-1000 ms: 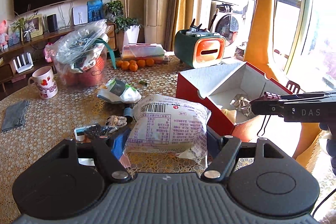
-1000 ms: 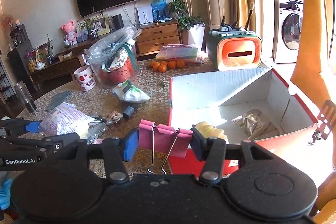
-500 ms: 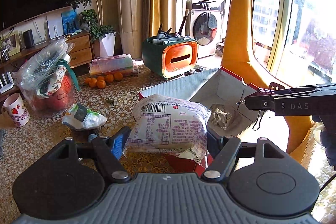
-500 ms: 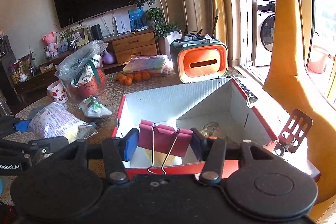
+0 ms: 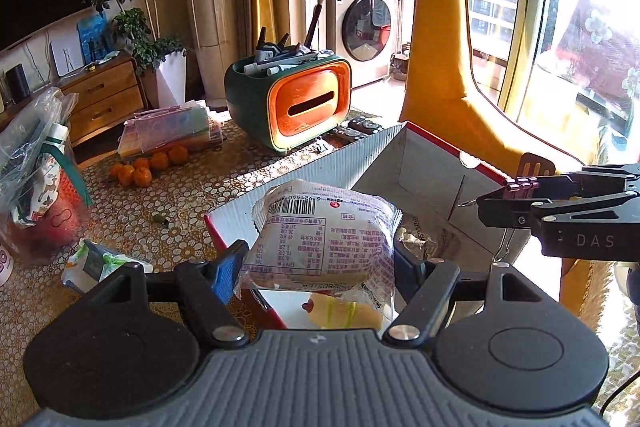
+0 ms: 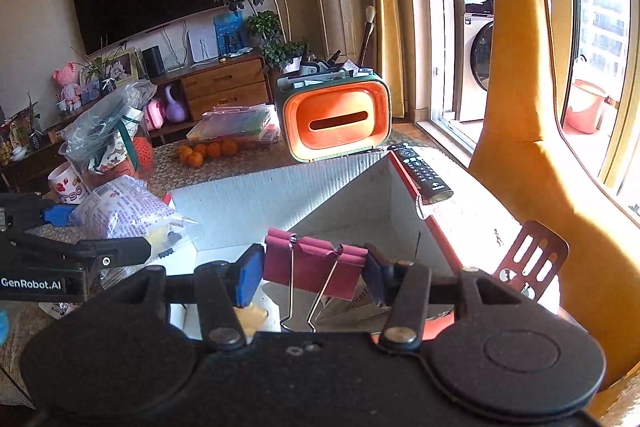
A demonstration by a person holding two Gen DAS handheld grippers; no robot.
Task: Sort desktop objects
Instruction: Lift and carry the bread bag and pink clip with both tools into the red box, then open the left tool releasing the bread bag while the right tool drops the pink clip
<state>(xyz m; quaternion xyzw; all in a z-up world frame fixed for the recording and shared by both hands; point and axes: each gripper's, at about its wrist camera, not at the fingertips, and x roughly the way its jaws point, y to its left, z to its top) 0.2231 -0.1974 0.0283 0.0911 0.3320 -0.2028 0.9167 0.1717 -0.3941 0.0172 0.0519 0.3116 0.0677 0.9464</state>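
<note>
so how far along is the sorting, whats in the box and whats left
Done: the red box already holds a yellow item and a crinkly foil wrapper.
In hand: the left gripper holds a snack packet over the box; the right gripper holds a pink binder clip over it too. Neither is released.
Left: a small green-and-white packet and oranges lie on the table.

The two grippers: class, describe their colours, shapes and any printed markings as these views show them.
Left gripper: black linkage arms, round black housings, ribbed grey body, silver pivot screws, blue pads; white "GenRobot.AI" lettering on its side. Right gripper: all-black, matte speckled body, same round housings, blue pad; white "DAS" on its side.
</note>
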